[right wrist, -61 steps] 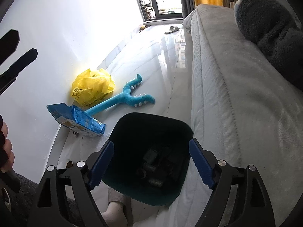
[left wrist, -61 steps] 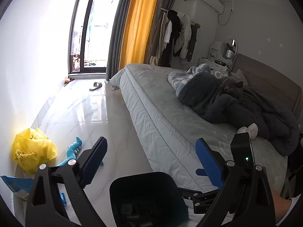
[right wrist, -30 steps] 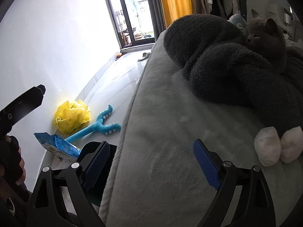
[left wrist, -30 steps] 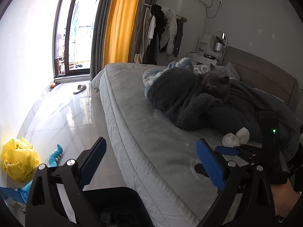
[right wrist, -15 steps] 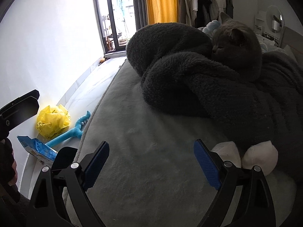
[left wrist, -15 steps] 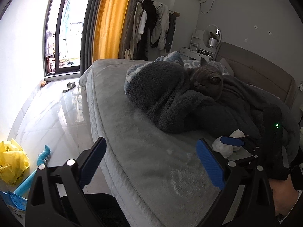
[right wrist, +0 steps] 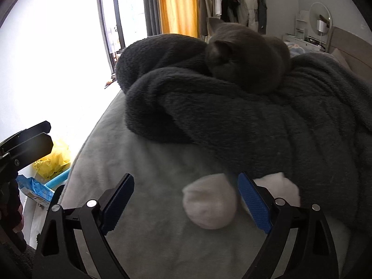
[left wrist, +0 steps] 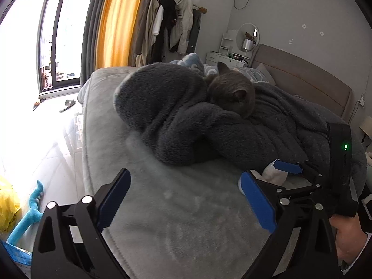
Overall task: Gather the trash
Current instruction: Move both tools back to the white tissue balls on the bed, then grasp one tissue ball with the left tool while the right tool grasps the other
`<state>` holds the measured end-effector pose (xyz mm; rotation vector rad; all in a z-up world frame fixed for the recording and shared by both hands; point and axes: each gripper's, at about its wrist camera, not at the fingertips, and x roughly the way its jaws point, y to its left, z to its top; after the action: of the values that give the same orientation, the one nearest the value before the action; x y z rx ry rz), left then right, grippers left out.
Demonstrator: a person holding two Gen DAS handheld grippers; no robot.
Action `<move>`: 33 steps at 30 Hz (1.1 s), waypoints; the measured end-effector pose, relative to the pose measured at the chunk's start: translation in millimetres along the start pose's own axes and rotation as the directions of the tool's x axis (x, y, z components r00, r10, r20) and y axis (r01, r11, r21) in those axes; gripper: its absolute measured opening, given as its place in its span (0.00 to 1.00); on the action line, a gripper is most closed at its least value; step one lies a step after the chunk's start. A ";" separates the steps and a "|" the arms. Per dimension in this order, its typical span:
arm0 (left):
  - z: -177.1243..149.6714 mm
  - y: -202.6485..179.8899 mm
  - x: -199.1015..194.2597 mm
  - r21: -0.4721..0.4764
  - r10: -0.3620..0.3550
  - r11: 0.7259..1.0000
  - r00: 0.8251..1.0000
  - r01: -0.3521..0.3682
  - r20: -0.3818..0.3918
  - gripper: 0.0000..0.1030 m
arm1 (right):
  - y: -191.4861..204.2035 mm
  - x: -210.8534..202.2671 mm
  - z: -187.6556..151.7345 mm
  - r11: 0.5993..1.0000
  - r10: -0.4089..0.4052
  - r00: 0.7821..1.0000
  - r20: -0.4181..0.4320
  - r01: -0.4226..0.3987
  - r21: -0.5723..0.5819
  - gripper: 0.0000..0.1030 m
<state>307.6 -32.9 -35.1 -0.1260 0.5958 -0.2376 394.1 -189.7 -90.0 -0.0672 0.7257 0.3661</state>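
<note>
left tongs (left wrist: pixel 183 201) spread wide, right tongs (right wrist: pixel 186 201) spread wide

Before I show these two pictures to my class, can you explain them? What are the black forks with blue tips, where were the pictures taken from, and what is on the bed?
There is no robot here. A person holds a hand tool with two jaws in each hand, and a wide-angle camera on each tool looks along them. One picture is from the left gripper, the other from the right gripper. The blue pads are the jaw tips. Both stand open and hold nothing. In the left view, the right gripper shows at the right edge. On the grey bed lies a dark fleece blanket with a grey cat curled on it. Two white wads lie at the blanket's edge; the right gripper's jaws straddle one without touching it.
</note>
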 end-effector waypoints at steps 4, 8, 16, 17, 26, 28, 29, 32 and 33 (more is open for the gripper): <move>-1.1 -15.2 11.9 0.008 -0.024 1.000 1.000 0.024 -0.012 0.94 | -20.3 2.6 -1.8 0.999 -0.028 1.000 -0.006 0.028 0.022 0.89; -4.5 -29.2 23.3 0.025 -0.047 0.999 0.998 0.047 -0.029 0.94 | -41.1 2.0 -6.1 0.997 -0.053 0.999 -0.012 0.054 0.049 0.89; -10.7 -55.3 48.9 0.019 -0.109 0.994 0.992 0.111 -0.062 0.94 | -78.3 6.3 -22.5 0.992 -0.090 0.995 -0.046 0.093 0.083 0.89; -11.8 -57.5 52.9 0.014 -0.118 0.993 0.990 0.120 -0.071 0.94 | -83.3 8.0 -24.4 0.992 -0.087 0.995 -0.055 0.092 0.090 0.89; -22.7 -70.7 89.2 -0.055 -0.217 0.976 0.960 0.211 -0.174 0.85 | -111.6 18.1 -39.7 0.993 -0.031 0.995 -0.097 0.042 0.106 0.89; -25.5 -73.3 97.1 -0.071 -0.238 0.971 0.952 0.229 -0.192 0.85 | -112.4 20.6 -40.8 0.995 -0.025 0.994 -0.102 0.034 0.089 0.89; -26.3 -74.3 99.7 -0.075 -0.246 0.969 0.948 0.236 -0.200 0.84 | -112.6 21.8 -41.4 0.997 -0.023 0.994 -0.106 0.031 0.074 0.89; -29.3 -78.0 110.5 -0.086 -0.268 0.963 0.937 0.254 -0.225 0.83 | -111.4 24.0 -44.0 0.999 -0.020 0.994 -0.112 0.024 0.037 0.89; -30.6 -79.2 115.0 -0.092 -0.275 0.961 0.932 0.261 -0.235 0.83 | -112.0 26.3 -44.2 0.999 -0.013 0.993 -0.116 0.017 0.034 0.89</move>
<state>367.8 -140.4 -107.6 -0.2386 0.8341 -0.5065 423.3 -294.6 -147.8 -0.0611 0.8461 0.3373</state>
